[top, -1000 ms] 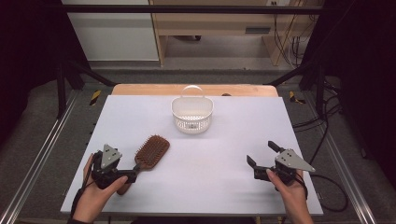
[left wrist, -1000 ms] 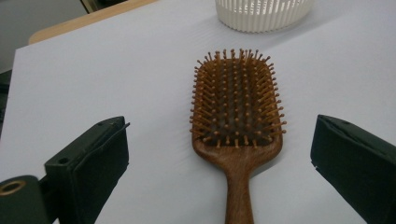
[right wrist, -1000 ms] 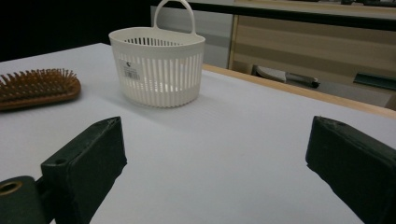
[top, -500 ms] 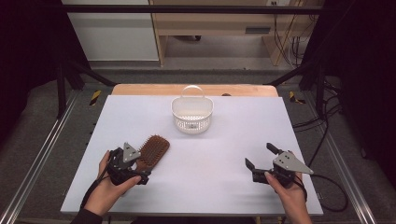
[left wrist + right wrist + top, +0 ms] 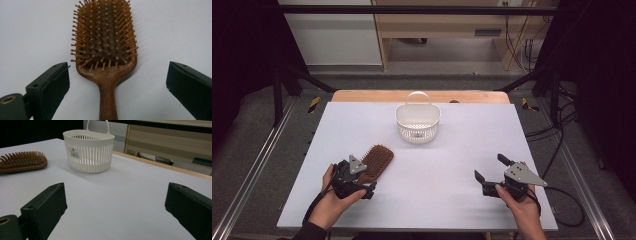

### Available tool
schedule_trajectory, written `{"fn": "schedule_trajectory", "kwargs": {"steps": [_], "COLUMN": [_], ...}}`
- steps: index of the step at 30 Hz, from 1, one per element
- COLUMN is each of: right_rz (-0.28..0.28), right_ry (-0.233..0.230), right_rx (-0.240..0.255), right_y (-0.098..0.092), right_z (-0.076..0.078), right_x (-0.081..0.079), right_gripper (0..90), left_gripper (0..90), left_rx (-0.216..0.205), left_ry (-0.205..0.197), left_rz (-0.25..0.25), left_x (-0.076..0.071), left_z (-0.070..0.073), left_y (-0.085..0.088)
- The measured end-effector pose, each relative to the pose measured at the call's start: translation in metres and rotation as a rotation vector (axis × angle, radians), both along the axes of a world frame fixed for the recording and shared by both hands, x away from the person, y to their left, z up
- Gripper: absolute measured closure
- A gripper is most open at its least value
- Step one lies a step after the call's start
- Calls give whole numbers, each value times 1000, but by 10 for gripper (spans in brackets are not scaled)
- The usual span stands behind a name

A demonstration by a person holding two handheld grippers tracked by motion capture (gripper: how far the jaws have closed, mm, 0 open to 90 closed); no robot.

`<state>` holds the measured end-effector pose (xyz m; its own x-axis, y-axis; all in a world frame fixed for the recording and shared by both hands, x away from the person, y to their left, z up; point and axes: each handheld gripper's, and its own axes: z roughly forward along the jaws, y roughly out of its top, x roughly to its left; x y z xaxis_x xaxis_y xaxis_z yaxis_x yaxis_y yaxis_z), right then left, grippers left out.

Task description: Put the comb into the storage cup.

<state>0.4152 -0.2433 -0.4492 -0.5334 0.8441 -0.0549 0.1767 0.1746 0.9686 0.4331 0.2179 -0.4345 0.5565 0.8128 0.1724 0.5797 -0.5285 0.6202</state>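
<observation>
Item one: wooden hairbrush [image 5: 374, 160], lying bristles-up on the white table [image 5: 452, 150], near-left area, handle pointing toward you. Your left gripper [image 5: 362, 181] sits over the handle end; in the left gripper view the brush [image 5: 106, 50] lies between the two jaws, which stand wide apart and clear of the wood on both sides, the handle running down the middle.

Item two: white slotted basket [image 5: 418, 121], upright with its loop handle raised, at the far middle of the table, well apart from the brush. A label shows on its wall in the right gripper view [image 5: 88, 151].

Item three: your right gripper [image 5: 491, 170], near-right on the table, jaws spread wide, holding nothing, angled toward the basket and brush [image 5: 22, 161].
</observation>
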Motion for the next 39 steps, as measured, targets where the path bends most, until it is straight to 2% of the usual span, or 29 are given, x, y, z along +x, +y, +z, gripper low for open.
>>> {"fn": "schedule_trajectory", "kwargs": {"steps": [7,12,19,29,39], "right_rz": [-6,-8,-11,-7,-10], "right_ry": [5,5,5,9,15], "right_rx": [2,1,4,2,1], "right_y": [0,-1,-2,-1,-1], "right_z": [-1,-1,-1,-1,-1], "right_x": [1,0,0,1,1], "right_gripper": [33,33,33,35,35], "left_gripper": [49,49,52,50,51], "left_rx": [1,-21,-24,-24,-16], "left_ry": [16,35,43,60,101], "left_rz": [3,16,34,54,48], "left_x": [3,7,8,11,14], "left_z": [3,8,9,5,0], "left_y": [0,2,7,9,8]}}
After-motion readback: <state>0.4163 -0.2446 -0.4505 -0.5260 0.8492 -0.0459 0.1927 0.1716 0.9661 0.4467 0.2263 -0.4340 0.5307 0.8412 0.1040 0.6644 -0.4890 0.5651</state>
